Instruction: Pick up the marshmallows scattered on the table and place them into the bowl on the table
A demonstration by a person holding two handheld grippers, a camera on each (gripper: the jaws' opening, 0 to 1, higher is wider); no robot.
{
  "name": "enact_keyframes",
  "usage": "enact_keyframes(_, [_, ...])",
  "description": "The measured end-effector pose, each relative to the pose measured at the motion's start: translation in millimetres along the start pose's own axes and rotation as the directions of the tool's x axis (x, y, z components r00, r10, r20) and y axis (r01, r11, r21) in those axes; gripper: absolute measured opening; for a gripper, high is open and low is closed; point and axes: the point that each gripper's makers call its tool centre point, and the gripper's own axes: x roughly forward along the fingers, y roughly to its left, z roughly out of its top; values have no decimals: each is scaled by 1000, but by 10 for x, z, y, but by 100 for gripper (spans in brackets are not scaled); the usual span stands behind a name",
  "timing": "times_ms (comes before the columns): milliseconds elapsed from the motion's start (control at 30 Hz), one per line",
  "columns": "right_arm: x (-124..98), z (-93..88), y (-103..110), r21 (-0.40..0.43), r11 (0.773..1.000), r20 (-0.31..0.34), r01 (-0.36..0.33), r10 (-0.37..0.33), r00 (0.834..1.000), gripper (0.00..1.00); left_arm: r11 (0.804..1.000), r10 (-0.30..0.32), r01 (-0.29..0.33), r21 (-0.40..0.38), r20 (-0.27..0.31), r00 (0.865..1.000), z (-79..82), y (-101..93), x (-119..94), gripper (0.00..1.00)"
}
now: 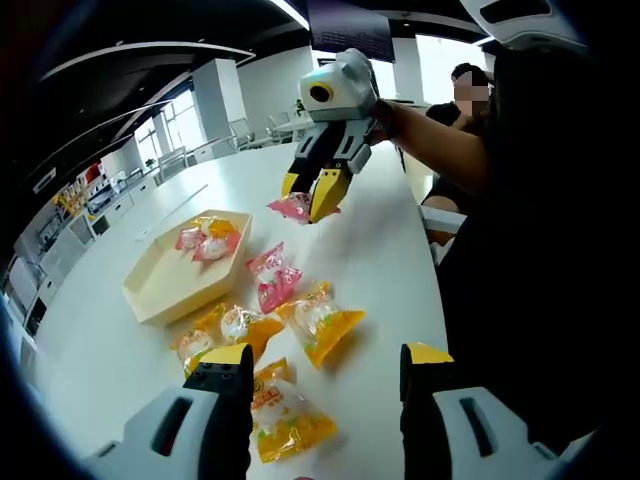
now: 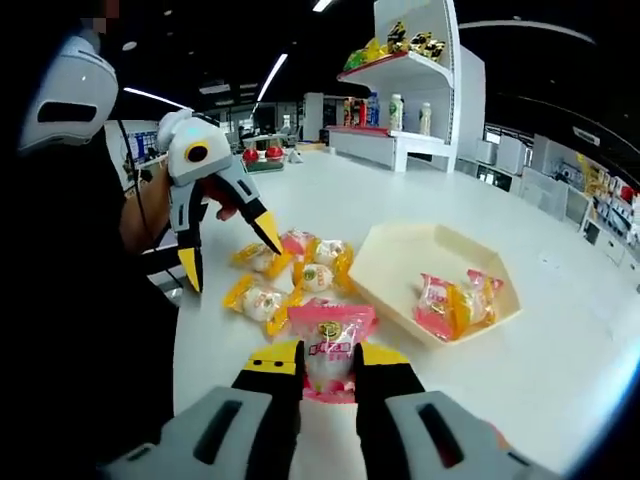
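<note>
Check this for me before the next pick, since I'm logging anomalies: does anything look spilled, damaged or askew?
Nothing looks damaged. Several marshmallow packets lie scattered on the white table beside the bowl, as the task expects. The bowl sits flat with a few packets inside. The right gripper is shut on a pink packet; the left gripper is open.

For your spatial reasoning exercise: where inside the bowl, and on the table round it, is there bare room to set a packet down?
In the bowl, the half toward the loose pile is bare; the far corner holds bagged marshmallows. The table beyond the bowl is open. It is crowded between the bowl and the left gripper, where loose packets cluster.
</note>
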Motion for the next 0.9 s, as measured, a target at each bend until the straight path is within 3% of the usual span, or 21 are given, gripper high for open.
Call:
enact_keyframes(467, [11,179,-149,0,997,64,71,-71,995,20,1000,2,-2,-2,-4,1000,-9,13,-17,59])
enact_keyframes(900, [15,407,-249,-15,991,159,129,-125,979,20,1000,-1,1,-4,-6,1000,-19,15,-6,59])
